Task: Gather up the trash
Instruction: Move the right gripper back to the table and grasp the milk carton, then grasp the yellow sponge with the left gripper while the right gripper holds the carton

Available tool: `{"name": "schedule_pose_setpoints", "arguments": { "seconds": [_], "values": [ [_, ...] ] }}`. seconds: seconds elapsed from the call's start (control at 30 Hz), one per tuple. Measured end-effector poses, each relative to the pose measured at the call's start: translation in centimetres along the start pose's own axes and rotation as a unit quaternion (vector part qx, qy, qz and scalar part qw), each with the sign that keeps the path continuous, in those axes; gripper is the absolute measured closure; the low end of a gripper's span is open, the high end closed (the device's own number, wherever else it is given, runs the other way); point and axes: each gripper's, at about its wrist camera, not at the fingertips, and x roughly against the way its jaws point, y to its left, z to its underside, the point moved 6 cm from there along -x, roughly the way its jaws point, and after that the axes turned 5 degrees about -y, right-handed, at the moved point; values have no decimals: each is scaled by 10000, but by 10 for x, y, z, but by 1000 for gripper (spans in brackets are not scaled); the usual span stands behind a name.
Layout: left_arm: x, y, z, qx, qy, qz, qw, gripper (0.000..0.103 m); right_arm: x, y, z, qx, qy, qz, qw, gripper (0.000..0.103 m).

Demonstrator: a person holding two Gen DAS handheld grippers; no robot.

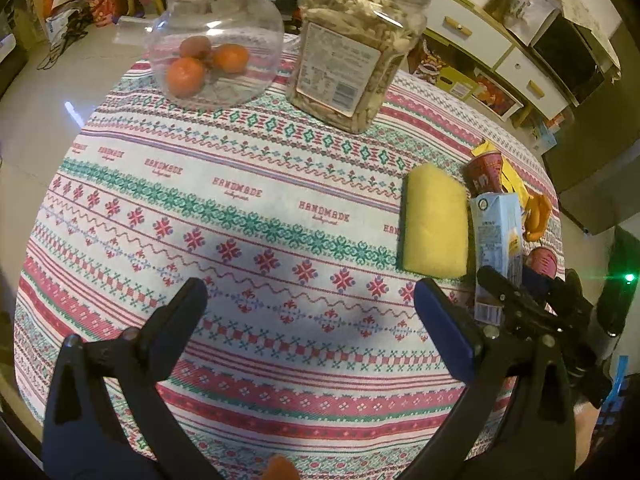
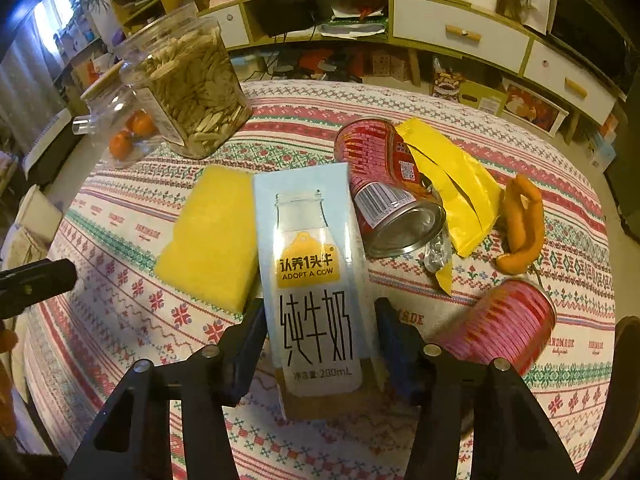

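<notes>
Milk carton (image 2: 310, 280), a pale blue pure-milk pack, is taken as the landmark and as the piece of trash now in hand. It is framed between the two fingers of the right gripper (image 2: 320, 344), near its lower end, with a finger on each narrow side; the jaws appear to be pressed against it, though actual contact on the right side is hard to confirm through the fisheye distortion. The low grip seems chosen so that the long body can be lifted clear of its neighbours.

A yellow sponge (image 2: 212, 236) lies just beside the carton on its left. To the carton's right an opened red can (image 2: 384, 192) lies on its side, touching or nearly touching the carton, with a torn yellow wrapper (image 2: 448, 184) behind it. Orange peel (image 2: 522, 224) lies farther right, and a second red can (image 2: 508, 324) sits near the carton's lower right. The trash is thus clustered on one side of the patterned tablecloth (image 1: 248, 216), so that it can be gathered piece by piece.

The left gripper (image 1: 310, 304) is held well to the left of the carton, over bare cloth, its fingers spread wide and gripping nothing; it is judged to be kept in reserve. Beyond the carton a jar of seeds (image 1: 352, 52) and a glass jar of tangerines (image 1: 216, 44) stand upright, apparently not trash.
</notes>
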Motion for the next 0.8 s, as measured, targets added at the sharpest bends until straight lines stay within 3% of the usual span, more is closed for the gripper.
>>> {"name": "schedule_pose_setpoints", "arguments": {
  "seconds": [0.2,0.37,0.53,0.6,0.8],
  "values": [
    [-8,-22,-1,-219,-24,214,9995,4,39,-5,-7,-296,-318,-290,9986,51],
    [-18,-49,2,-446,-25,431,9981,9,78,-13,-9,-350,-638,-293,9969,51],
    [-39,-86,8,-885,-44,506,9948,12,108,-37,1,-455,-770,28,9960,51],
    [-49,-96,8,-1034,-64,359,9940,15,116,-49,9,-542,-706,174,9959,51],
    [-69,-112,-1,-1019,-186,184,9944,17,135,-80,25,-751,-692,434,9938,51]
  ]
}}
